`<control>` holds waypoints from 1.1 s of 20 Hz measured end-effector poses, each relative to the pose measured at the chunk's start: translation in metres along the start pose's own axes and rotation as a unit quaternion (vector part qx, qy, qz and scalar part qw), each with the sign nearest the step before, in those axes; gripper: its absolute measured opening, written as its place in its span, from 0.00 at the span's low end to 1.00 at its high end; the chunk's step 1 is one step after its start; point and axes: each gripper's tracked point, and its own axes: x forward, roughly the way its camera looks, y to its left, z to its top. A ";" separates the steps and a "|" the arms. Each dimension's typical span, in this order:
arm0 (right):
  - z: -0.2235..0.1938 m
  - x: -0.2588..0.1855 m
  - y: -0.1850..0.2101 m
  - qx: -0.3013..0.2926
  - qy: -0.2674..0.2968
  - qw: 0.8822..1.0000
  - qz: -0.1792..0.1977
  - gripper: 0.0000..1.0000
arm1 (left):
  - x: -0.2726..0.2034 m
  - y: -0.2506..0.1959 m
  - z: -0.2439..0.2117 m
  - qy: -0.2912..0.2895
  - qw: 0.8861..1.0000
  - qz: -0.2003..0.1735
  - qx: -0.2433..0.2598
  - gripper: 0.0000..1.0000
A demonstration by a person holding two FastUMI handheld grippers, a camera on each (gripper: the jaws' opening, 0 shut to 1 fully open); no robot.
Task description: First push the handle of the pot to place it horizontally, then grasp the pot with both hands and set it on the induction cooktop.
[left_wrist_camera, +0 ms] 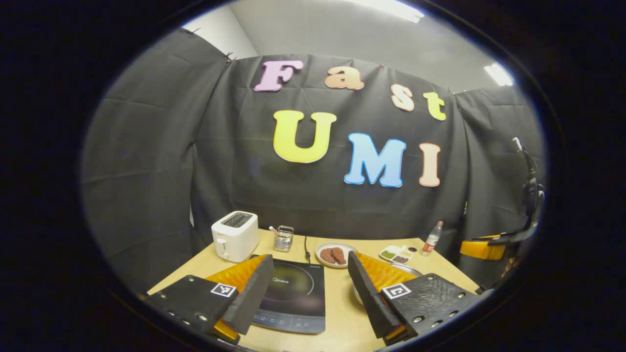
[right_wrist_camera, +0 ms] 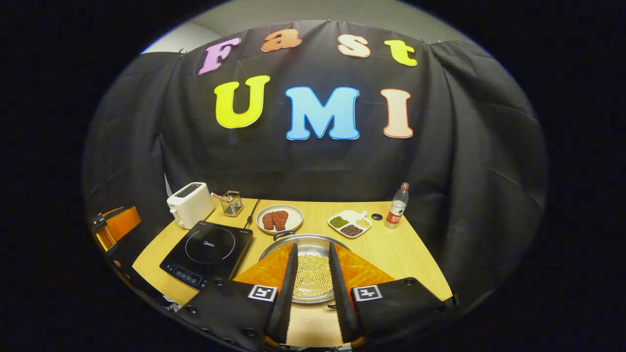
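While the right gripper (right_wrist_camera: 313,288) hangs over the near edge of the table (right_wrist_camera: 415,264) with its jaws partly apart and nothing pressed between them, its two fingers frame the steel pot (right_wrist_camera: 313,274), which sits just beyond them toward the near middle of the table and holds a layer of pale beans. One dark handle (right_wrist_camera: 284,235) shows at the pot's far rim and another seems to lie at the near rim, so the handles probably run front to back, which would explain why this gripper waits lined up with the pot for the push. From the left gripper view, the left gripper (left_wrist_camera: 310,293) is spread wide and empty above the near left part of the table, its fingers straddling the induction cooktop (left_wrist_camera: 293,296), likely held clear so the landing spot stays free; the pot's rim (left_wrist_camera: 408,268) peeks from behind its right finger. The cooktop lies just left of the pot, near the left edge, with its cord running to the back. Along the far edge stand a white toaster (right_wrist_camera: 190,204) at the left corner, a small wire holder (right_wrist_camera: 232,203), a plate of meat patties (right_wrist_camera: 279,219), a divided dish of beans (right_wrist_camera: 350,224) and a water bottle (right_wrist_camera: 396,206) toward the right
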 end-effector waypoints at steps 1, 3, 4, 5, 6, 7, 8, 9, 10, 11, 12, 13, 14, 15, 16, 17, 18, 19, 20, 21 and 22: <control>-0.003 0.002 0.005 -0.003 0.009 1.000 0.006 0.36 | 0.002 0.002 0.001 -0.001 1.000 0.002 -0.001 0.92; -0.008 0.007 0.011 -0.008 0.029 0.999 0.016 0.27 | 0.004 0.006 0.004 -0.005 1.000 0.005 -0.002 0.92; -0.014 0.008 0.015 -0.010 0.039 0.999 0.029 0.16 | 0.003 0.009 0.005 -0.005 1.000 0.007 -0.002 0.92; -0.018 0.011 0.021 -0.016 0.049 0.998 0.041 0.06 | 0.004 0.009 0.003 -0.004 1.000 0.008 -0.003 0.92; -0.024 0.009 0.026 -0.020 0.058 0.997 0.052 0.09 | 0.005 0.011 0.002 -0.002 1.000 0.010 -0.004 0.92; -0.032 0.014 0.027 -0.021 0.068 0.995 0.063 0.09 | 0.004 0.013 0.002 -0.001 1.000 0.013 -0.006 0.92; -0.033 0.013 0.031 -0.014 0.076 0.994 0.073 0.05 | 0.003 0.014 0.002 -0.001 1.000 0.015 -0.008 0.92; -0.035 0.006 0.035 -0.004 0.085 0.993 0.086 0.02 | 0.002 0.014 0.002 0.001 1.000 0.017 -0.009 0.92; -0.037 0.010 0.038 0.004 0.096 0.991 0.096 0.02 | 0.000 0.014 -0.001 0.003 1.000 0.018 -0.010 0.92; -0.040 0.008 0.040 0.009 0.107 0.989 0.104 0.02 | -0.001 0.014 -0.003 0.006 1.000 0.018 -0.010 0.87; -0.043 0.009 0.040 0.009 0.114 0.988 0.107 0.02 | -0.002 0.014 -0.007 0.011 1.000 0.019 -0.009 0.92; -0.046 0.010 0.037 0.005 0.121 0.987 0.105 0.00 | -0.004 0.016 -0.011 0.016 1.000 0.022 -0.007 0.97; -0.050 0.011 0.035 0.001 0.130 0.986 0.107 0.02 | -0.005 0.016 -0.013 0.022 0.999 0.025 -0.005 0.92; -0.055 0.013 0.035 0.000 0.141 0.984 0.113 0.02 | -0.005 0.015 -0.016 0.027 0.999 0.027 -0.004 0.87; -0.060 0.016 0.037 0.002 0.153 0.981 0.119 0.02 | -0.005 0.013 -0.018 0.031 0.999 0.031 -0.001 0.92; -0.066 0.018 0.036 0.001 0.168 0.978 0.127 0.02 | -0.004 0.013 -0.020 0.035 0.999 0.036 0.001 0.87; -0.073 0.021 0.035 -0.004 0.180 0.975 0.131 0.02 | -0.004 0.010 -0.021 0.037 0.999 0.039 0.001 0.87; -0.079 0.023 0.033 -0.010 0.191 0.972 0.135 0.02 | -0.003 0.005 -0.023 0.039 0.998 0.040 -0.001 0.92; -0.088 0.023 0.032 -0.011 0.207 0.968 0.142 0.02 | -0.002 0.001 -0.026 0.045 0.998 0.041 -0.003 0.92; -0.096 0.023 0.031 -0.007 0.222 0.964 0.149 0.00 | 0.000 -0.003 -0.029 0.050 0.998 0.044 -0.003 0.92; -0.105 0.024 0.027 -0.004 0.235 0.960 0.152 0.02 | 0.001 -0.006 -0.031 0.053 0.997 0.047 -0.003 0.92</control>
